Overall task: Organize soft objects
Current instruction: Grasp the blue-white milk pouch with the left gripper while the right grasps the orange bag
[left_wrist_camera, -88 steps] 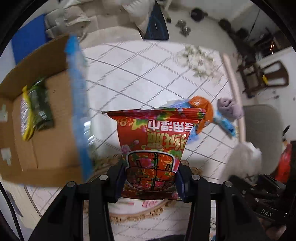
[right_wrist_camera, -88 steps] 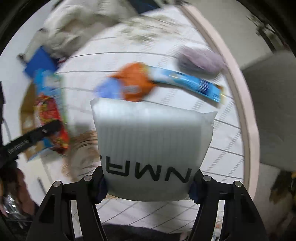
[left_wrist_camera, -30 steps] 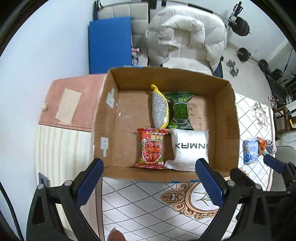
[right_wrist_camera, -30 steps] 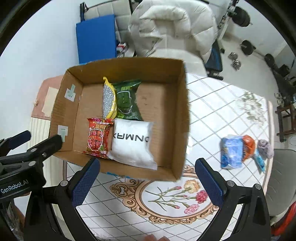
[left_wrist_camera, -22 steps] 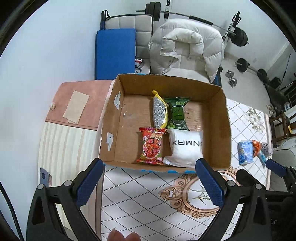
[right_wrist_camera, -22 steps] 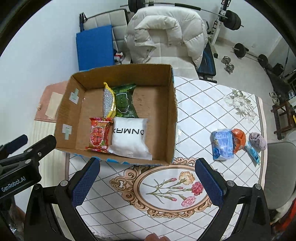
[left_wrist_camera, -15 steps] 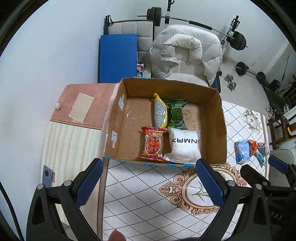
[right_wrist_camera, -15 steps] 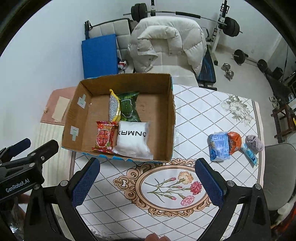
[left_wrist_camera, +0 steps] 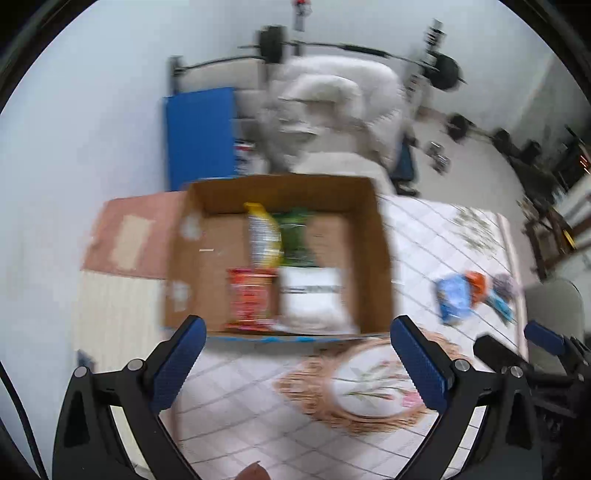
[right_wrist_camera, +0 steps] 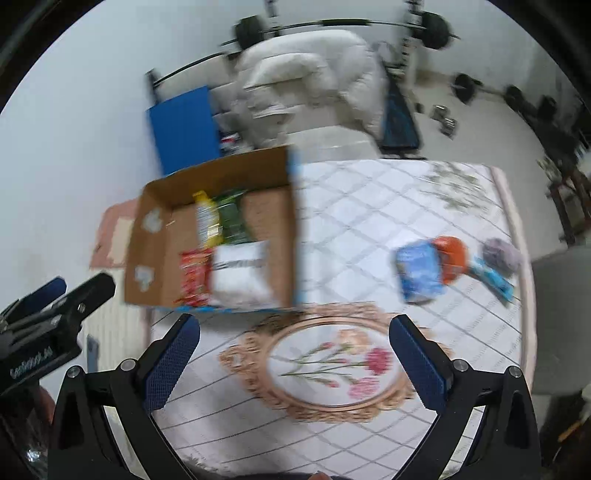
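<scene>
A cardboard box (left_wrist_camera: 380,254) (right_wrist_camera: 291,221) stands at the table's left end. In it lie a red packet (left_wrist_camera: 249,299) (right_wrist_camera: 194,277), a white pouch (left_wrist_camera: 314,301) (right_wrist_camera: 240,277), a silver-yellow packet (left_wrist_camera: 262,236) (right_wrist_camera: 206,218) and a green packet (left_wrist_camera: 295,236) (right_wrist_camera: 232,218). On the table to the right lie a blue packet (left_wrist_camera: 454,299) (right_wrist_camera: 419,273), an orange item (left_wrist_camera: 476,282) (right_wrist_camera: 452,258), a blue stick pack (right_wrist_camera: 493,280) and a purple soft ball (left_wrist_camera: 504,286) (right_wrist_camera: 502,254). My left gripper (left_wrist_camera: 295,362) and right gripper (right_wrist_camera: 293,356) are open, empty and high above the table.
The table has a white diamond-pattern cloth with a floral medallion (right_wrist_camera: 332,360). A grey chair (right_wrist_camera: 557,317) stands at the right. Beyond the box are a blue mat (left_wrist_camera: 199,136), a white jacket on a bench (left_wrist_camera: 332,110) and barbell weights (right_wrist_camera: 436,26).
2.9 s ago each gripper held a packet; both lie in the box now. Over the last second both open grippers have pulled back and up. The current views are motion-blurred.
</scene>
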Demonstrator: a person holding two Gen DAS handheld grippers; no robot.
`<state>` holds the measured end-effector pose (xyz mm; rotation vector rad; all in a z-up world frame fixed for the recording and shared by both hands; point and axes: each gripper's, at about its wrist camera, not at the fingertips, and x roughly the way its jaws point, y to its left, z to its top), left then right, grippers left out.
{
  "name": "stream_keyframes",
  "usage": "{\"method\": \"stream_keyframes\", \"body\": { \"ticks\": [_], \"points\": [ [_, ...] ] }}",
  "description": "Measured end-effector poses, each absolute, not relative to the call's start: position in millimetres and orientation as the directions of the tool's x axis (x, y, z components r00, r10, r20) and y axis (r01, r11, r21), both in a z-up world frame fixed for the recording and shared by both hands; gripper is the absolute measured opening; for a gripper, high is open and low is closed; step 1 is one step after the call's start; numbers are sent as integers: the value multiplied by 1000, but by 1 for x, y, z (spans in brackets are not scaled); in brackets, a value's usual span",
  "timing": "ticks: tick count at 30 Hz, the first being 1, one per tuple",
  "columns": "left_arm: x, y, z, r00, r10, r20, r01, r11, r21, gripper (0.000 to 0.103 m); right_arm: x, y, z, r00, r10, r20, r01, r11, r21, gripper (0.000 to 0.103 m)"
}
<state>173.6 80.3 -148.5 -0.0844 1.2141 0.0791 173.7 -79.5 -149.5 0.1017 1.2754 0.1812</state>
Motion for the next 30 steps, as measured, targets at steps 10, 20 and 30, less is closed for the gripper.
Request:
{"method": "stream_keyframes", "body": {
  "ticks": [10, 20, 30],
  "points": [
    [263, -93, -277, 57, -113, -992, 30, 993, -111, 102, 256, -276, -241, 134, 109, -985, 149, 980, 129, 103],
    [289, -119, -368, -120, -70, -990, -38, 997, -66, 92, 327, -282, -398, -165, 194, -967, 104, 978, 178, 59],
    [316, -150, -402, -234, -257, -938, -139, 963, -229, 92, 316, -325, -354, -29, 230, -973, 170, 960, 222, 44]
  ]
}}
